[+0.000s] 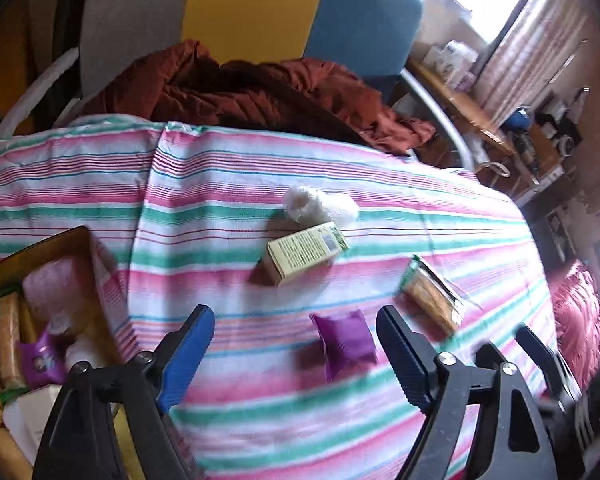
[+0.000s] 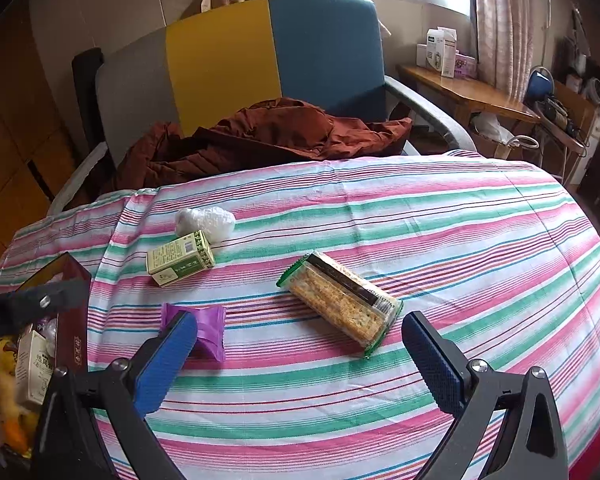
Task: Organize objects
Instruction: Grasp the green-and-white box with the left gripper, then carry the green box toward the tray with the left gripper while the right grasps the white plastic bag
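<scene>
On the striped cloth (image 2: pixel 440 220) lie a purple packet (image 1: pixel 346 342) (image 2: pixel 212 330), a green-and-cream box (image 1: pixel 306 252) (image 2: pixel 180 263), a white wrapped lump (image 1: pixel 320 204) (image 2: pixel 206 220) and a clear cracker pack (image 1: pixel 432 294) (image 2: pixel 340 304). My left gripper (image 1: pixel 296 344) is open and empty, with the purple packet between its fingers. My right gripper (image 2: pixel 300 356) is open and empty, just short of the cracker pack. It also shows at the left view's right edge (image 1: pixel 540 356).
A brown box (image 1: pixel 56 248) (image 2: pixel 76 312) full of snacks stands at the cloth's left edge. A chair (image 2: pixel 268 60) with a rust-red jacket (image 2: pixel 260 136) stands behind. A wooden side table (image 2: pixel 468 92) is at the right.
</scene>
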Motion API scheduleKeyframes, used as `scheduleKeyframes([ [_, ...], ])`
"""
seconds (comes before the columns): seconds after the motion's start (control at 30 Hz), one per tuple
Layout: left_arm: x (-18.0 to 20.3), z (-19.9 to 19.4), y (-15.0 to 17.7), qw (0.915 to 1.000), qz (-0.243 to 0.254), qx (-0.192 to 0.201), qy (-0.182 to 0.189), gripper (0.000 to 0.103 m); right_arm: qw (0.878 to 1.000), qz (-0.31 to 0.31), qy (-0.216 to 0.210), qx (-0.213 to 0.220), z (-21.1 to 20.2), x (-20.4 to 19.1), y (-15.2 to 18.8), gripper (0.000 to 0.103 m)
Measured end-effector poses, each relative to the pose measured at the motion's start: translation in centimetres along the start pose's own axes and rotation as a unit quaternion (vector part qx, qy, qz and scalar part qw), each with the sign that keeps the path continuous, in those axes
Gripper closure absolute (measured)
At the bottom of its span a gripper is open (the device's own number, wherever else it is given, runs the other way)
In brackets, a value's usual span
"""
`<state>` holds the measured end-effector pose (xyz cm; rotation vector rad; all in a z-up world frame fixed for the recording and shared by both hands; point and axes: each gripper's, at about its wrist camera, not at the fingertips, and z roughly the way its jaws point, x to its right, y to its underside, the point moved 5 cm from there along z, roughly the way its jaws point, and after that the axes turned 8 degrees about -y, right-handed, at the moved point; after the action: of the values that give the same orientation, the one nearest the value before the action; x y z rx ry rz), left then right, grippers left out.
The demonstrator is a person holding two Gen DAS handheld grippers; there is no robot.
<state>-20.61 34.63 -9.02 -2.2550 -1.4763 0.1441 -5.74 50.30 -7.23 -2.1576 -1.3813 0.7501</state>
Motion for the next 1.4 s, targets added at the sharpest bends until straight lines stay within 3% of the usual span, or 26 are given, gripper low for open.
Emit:
scheduleKeyframes([
  [0.13,0.7,2.8,-1.5,0.9993,-0.025,-0.026,0.000,0.013,1.000,0.026,-0.006,0.005,-0.4,0.9,-0.3,0.000],
  [0.2,1.1,4.1,-2.4,0.9989,-0.037,-0.030,-0.003,0.003,0.999,0.038,-0.011,0.006,-0.5,1.3,-0.3,0.000],
  [0.27,1.5,4.9,-3.1,0.9984,-0.048,-0.031,-0.005,0.000,0.999,0.045,-0.015,0.004,-0.5,1.6,-0.4,0.000],
  [0.63,2.4,9.3,-4.2,0.9943,-0.075,-0.068,-0.034,0.001,0.997,0.065,-0.030,0.008,-0.8,2.1,-0.6,0.000],
  [0.7,2.0,9.9,-3.8,0.9932,-0.073,-0.076,-0.050,0.017,0.997,0.065,-0.029,0.008,-0.8,2.2,-0.6,0.000],
  [0.77,1.9,9.3,-3.7,0.9950,-0.061,-0.057,-0.055,0.022,0.997,0.067,-0.029,0.008,-0.8,2.3,-0.6,0.000],
  [1.07,1.1,6.3,1.1,0.9985,-0.006,-0.041,-0.036,0.022,0.996,0.089,-0.017,0.000,-0.2,3.8,-0.5,0.000],
  [1.4,0.5,-3.0,4.7,0.9968,0.053,0.059,-0.009,0.022,0.996,0.089,-0.014,-0.018,1.2,4.1,-0.1,0.000],
])
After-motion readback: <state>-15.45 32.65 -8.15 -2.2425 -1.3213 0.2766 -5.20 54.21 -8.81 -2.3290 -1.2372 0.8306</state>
